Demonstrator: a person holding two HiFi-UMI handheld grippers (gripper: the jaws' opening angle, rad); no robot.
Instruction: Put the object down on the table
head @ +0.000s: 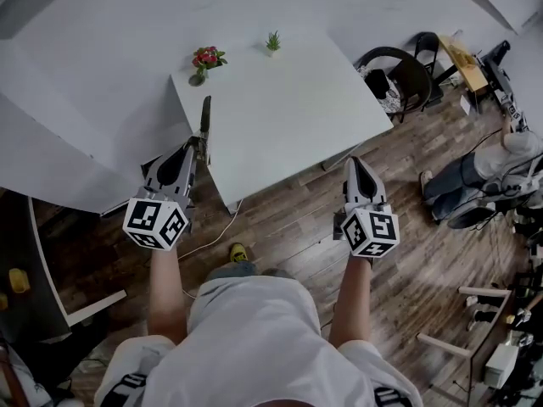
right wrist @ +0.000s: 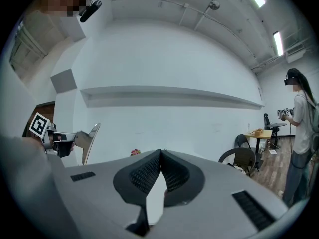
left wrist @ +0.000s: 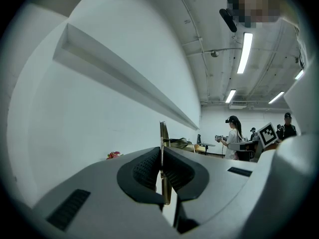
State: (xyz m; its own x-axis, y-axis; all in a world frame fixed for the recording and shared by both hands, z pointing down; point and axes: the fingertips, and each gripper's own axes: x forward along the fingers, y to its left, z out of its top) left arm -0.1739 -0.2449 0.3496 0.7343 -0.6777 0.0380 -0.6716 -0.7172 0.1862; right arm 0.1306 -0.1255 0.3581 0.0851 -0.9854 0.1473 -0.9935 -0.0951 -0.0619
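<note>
Metal utensil (head: 204, 119) near the white table (head: 280, 117) on wooden floor (head: 297, 219).

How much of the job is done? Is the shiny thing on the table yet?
Nothing is done yet: the white table holds only a flower pot and a green plant. In hand: the left gripper is shut on the thin metal tool, up off the table. The right gripper is shut, empty. Left: lower the tool onto the table and let go.

Both forearms reach forward, left hand-held gripper (head: 198, 142) pinching a thin metal blade (head: 204, 115), right hand-held gripper (head: 357, 163) closed empty.
</note>
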